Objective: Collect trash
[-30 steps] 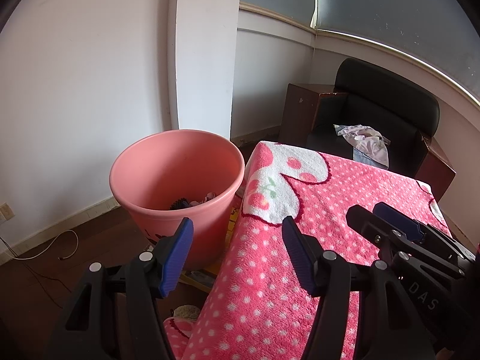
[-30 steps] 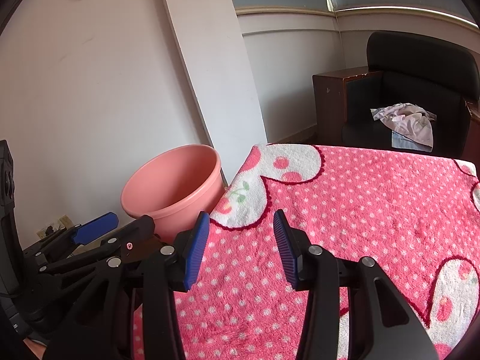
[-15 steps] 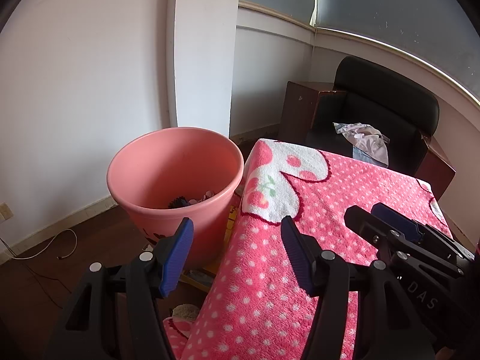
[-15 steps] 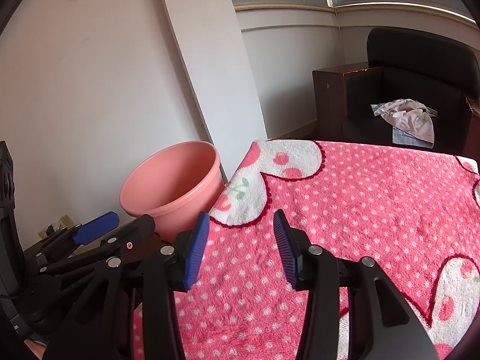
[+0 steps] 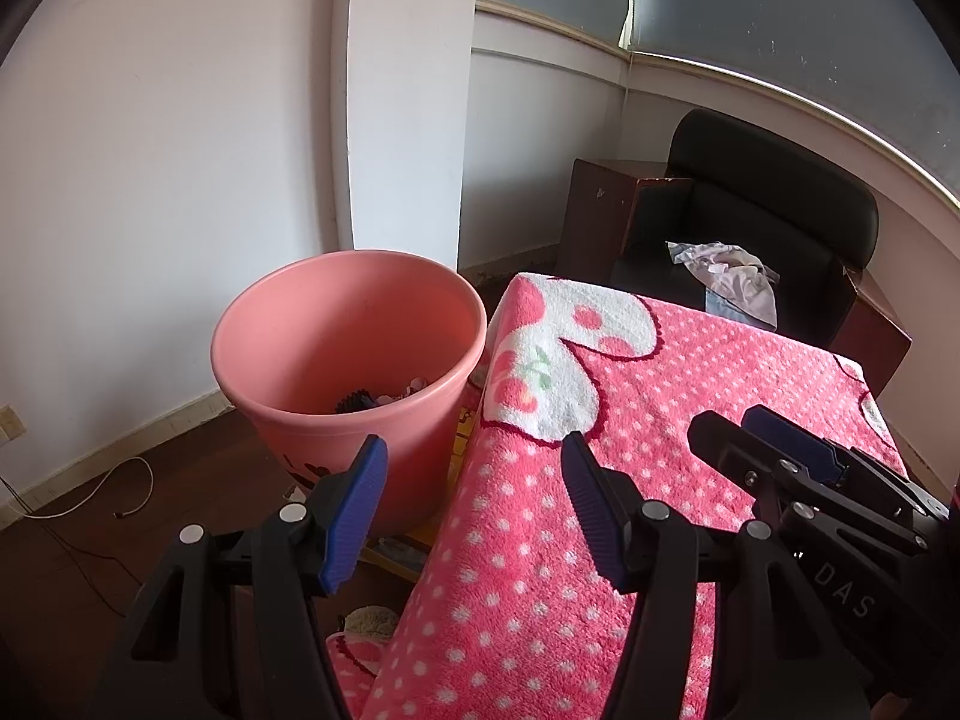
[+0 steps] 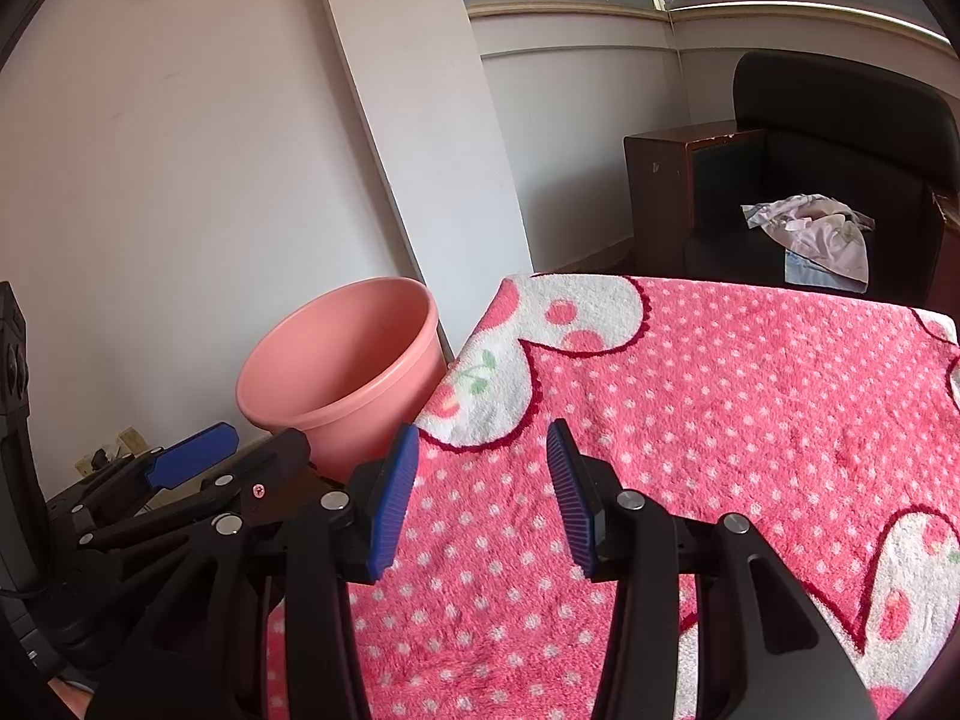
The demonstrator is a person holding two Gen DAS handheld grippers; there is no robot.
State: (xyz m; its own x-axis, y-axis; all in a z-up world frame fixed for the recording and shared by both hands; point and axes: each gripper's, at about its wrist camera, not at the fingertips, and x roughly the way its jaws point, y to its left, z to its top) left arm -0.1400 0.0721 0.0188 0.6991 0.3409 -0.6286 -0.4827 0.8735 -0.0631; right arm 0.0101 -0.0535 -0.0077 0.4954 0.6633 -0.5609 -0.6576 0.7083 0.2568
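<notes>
On the pink blanket (image 6: 750, 420) both tongs (image 5: 474, 504) (image 6: 480, 480) gape empty; only the left view shows scraps (image 5: 384, 399) inside the bucket (image 5: 360, 324).

bucket (image 5: 360, 324): smooth matt pink plastic | blanket (image 5: 690, 420): fluffy dotted cloth | chair (image 5: 774, 204): black leather-like

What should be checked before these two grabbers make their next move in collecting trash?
1. Left gripper empty, fingers apart: ok.
2. Right gripper empty, fingers apart: ok.
3. Pink bucket upright, mouth unobstructed, beside the table: ok.
4. Room left in the bucket, only a little trash at the bottom: ok.
5. Trash to pick up on the pink blanket: not ok, none visible.
6. Whether the cloth on the black chair counts as trash: cannot tell.
</notes>
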